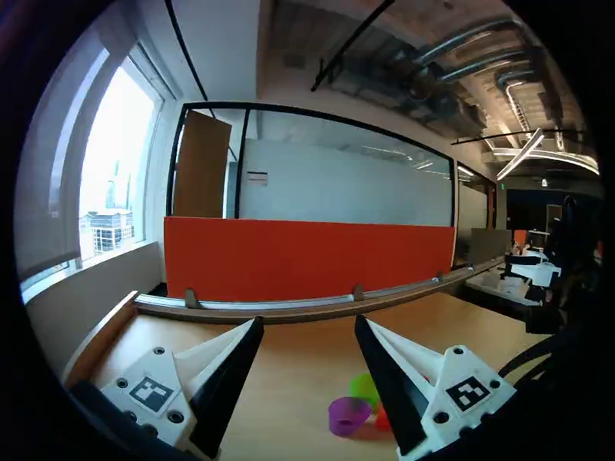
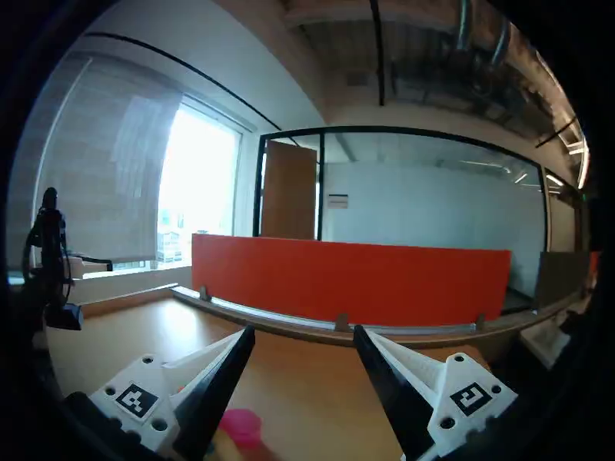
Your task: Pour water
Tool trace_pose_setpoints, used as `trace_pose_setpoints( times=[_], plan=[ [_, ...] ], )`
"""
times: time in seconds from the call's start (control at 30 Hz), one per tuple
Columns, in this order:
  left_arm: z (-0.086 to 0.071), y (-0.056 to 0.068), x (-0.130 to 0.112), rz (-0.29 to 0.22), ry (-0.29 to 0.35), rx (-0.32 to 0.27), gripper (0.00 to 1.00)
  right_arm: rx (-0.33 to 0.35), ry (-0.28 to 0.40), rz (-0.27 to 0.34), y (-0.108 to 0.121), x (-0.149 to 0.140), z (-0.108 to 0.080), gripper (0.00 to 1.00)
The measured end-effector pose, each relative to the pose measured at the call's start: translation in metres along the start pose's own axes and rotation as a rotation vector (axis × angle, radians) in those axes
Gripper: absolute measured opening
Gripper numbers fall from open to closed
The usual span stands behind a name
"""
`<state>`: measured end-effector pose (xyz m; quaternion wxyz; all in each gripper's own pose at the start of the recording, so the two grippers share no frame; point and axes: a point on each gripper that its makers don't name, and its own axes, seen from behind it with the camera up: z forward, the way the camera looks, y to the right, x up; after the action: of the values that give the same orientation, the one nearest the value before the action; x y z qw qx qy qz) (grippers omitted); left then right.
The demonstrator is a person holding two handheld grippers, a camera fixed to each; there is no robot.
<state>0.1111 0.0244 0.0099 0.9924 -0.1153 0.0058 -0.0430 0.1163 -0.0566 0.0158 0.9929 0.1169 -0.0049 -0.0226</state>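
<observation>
Plainly, left gripper [image 1: 308, 321] and right gripper [image 2: 304, 330] have jaws wide apart, empty; the purple cup [image 1: 347, 415] on the worktop [image 1: 307, 369] below looks light, thin plastic, so we pinch its wall gently.

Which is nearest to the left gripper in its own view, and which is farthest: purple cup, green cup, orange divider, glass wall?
1. purple cup, low in frame on the desk
2. green cup, just behind the purple one
3. orange divider, along the desk's far edge
4. glass wall, behind the divider
</observation>
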Motion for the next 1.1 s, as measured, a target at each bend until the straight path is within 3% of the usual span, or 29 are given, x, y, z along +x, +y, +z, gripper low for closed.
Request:
trace_pose_setpoints(
  times=[0.27,0.5,0.9,1.1],
  plan=[
    [0.0,0.029,0.007,0.032,0.02,-0.144,0.87,0.142,-0.026,0.06,-0.026,-0.002,0.004,0.99],
    [0.002,0.04,0.009,0.031,0.015,-0.217,0.87,0.241,-0.029,0.094,-0.045,0.002,0.004,0.99],
    [-0.001,0.048,-0.003,0.112,-0.03,-0.287,0.87,0.304,-0.058,0.015,-0.066,0.001,0.003,0.99],
    [-0.003,0.054,-0.013,0.143,-0.065,-0.327,0.87,0.362,-0.106,-0.036,-0.082,-0.01,-0.002,0.99]
  ],
)
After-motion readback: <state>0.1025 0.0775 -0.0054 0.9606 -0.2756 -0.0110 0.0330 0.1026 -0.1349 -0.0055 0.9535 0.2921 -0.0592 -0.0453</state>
